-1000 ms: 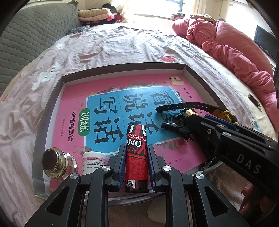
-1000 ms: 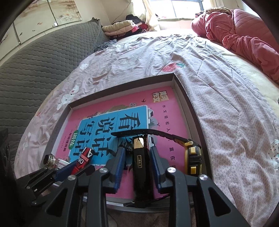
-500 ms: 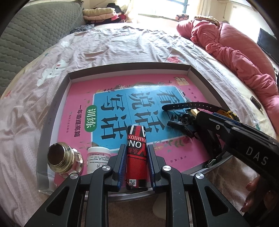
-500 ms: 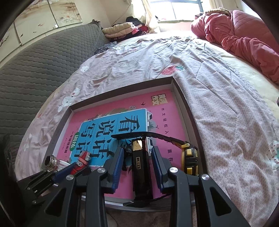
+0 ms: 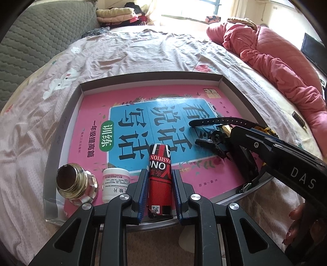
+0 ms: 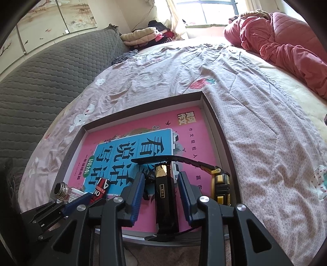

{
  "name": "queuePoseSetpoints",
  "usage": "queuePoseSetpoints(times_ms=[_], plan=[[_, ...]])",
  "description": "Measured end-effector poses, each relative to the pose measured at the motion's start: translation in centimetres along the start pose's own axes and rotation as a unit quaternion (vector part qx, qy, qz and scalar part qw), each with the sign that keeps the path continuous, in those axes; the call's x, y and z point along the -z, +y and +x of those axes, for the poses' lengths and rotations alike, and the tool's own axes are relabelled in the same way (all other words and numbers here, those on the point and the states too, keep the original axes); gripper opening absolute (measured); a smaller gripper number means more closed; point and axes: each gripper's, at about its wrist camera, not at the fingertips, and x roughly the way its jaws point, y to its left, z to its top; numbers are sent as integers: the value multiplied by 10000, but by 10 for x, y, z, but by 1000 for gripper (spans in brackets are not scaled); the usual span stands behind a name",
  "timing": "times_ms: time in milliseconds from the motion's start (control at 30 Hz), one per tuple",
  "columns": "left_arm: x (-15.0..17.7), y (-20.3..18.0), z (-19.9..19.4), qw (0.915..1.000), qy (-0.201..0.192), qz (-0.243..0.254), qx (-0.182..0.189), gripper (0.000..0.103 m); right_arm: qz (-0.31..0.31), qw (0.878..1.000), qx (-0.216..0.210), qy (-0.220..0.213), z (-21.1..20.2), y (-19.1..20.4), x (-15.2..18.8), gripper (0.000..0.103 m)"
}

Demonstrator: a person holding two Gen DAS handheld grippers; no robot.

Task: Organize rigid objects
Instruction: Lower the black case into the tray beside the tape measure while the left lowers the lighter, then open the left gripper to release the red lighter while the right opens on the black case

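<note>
The red can's [image 5: 160, 180] sides are hidden behind the left gripper's [image 5: 160, 184] pads, and the tray's [image 5: 61, 131] near edge disappears under both grippers. Small label print on the white jar [image 5: 114, 184] is unreadable.

Bedroom, daylight. Bed [image 6: 255, 102] fills most of both views, covered by a wrinkled pinkish sheet [image 5: 143, 53] with rabbit and strawberry prints. Grey quilted headboard [image 6: 51, 77] at left of frame, upper left in left wrist view. Red-pink quilt [image 5: 282, 67] bunched at upper right. Folded clothes pile [image 6: 143, 34] at top centre, by the headboard end. Window [image 6: 216, 10] at top, very bright, overexposed; curtain [image 6: 175, 18] beside it. Painted wall panels [image 6: 55, 18] with blossoms upper left in right wrist view. Dark screen [image 5: 314, 51] at far right edge.
</note>
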Motion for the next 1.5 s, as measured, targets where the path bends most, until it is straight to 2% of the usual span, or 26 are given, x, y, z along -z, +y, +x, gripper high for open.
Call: queuePoseSetpoints(times_ms=[100,667,800,1000,1133,1267,1500], plan=[[0,0,-1,10000,7,0,3,23,5,10000,-8,1,0,0,0,44],[1,-3,-14,9999,-38,80,-95,26,-82,9999,-23,-73,-5,3,-1,48],[1,-2,-18,9998,-63,94,-139,42,-147,9998,-47,-113,-8,3,-2,49],[0,0,-25,9998,-88,97,-160,44,-191,9997,-48,-152,-12,2,-1,49],[1,1,-28,9998,-94,96,-162,52,-229,9996,-57,-183,-14,4,-2,50],[1,2,-30,9997,-93,97,-187,54,-268,9994,-92,-207,-16,5,-2,50],[2,4,-37,9996,-120,98,-245,58,-315,9992,-82,-246,-19,5,-2,55]])
